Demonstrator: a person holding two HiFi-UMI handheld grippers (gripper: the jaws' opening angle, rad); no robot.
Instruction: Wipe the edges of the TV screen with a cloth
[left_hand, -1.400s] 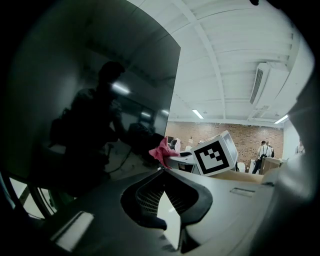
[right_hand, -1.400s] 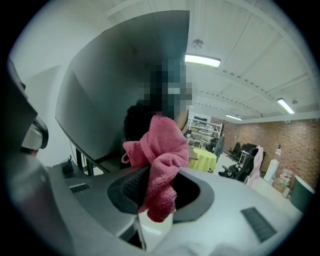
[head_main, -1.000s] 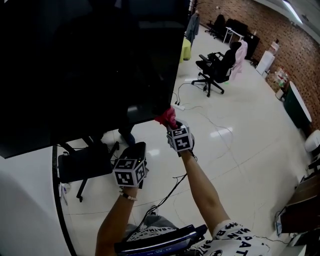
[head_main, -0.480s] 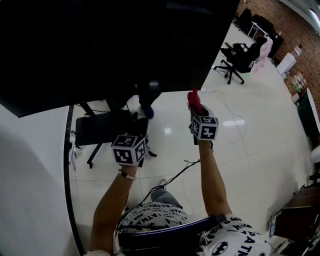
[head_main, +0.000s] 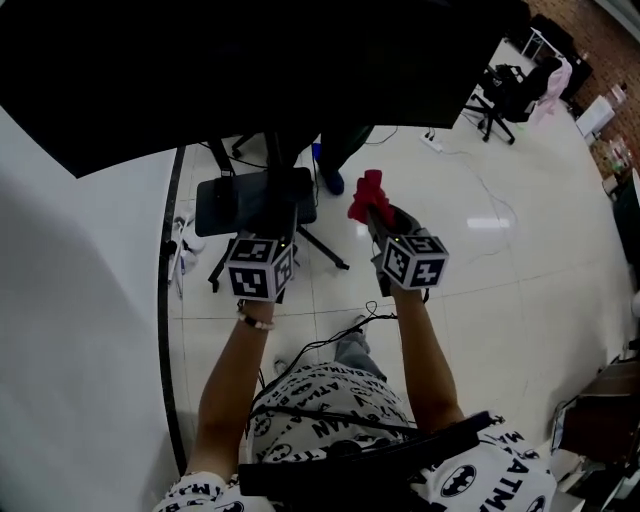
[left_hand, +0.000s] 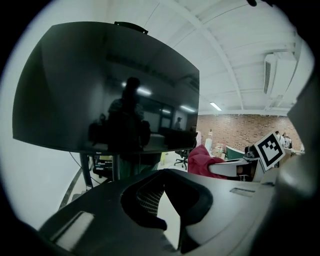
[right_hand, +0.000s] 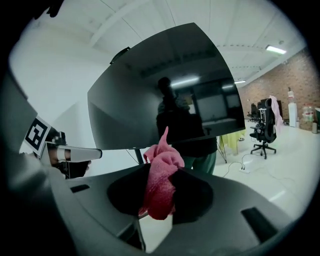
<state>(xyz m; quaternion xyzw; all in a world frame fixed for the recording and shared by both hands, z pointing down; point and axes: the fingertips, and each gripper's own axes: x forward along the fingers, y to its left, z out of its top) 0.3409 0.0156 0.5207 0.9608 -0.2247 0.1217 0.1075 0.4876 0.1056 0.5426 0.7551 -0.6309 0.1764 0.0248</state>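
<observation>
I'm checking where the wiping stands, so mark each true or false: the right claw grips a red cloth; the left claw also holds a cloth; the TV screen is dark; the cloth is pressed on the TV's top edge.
1. The right claw grips a red cloth. True.
2. The left claw also holds a cloth. False: nothing is in it.
3. The TV screen is dark. True: it shows only reflections.
4. The cloth is pressed on the TV's top edge. False: in the head view it sits below the bottom edge, with floor showing between them.
</observation>
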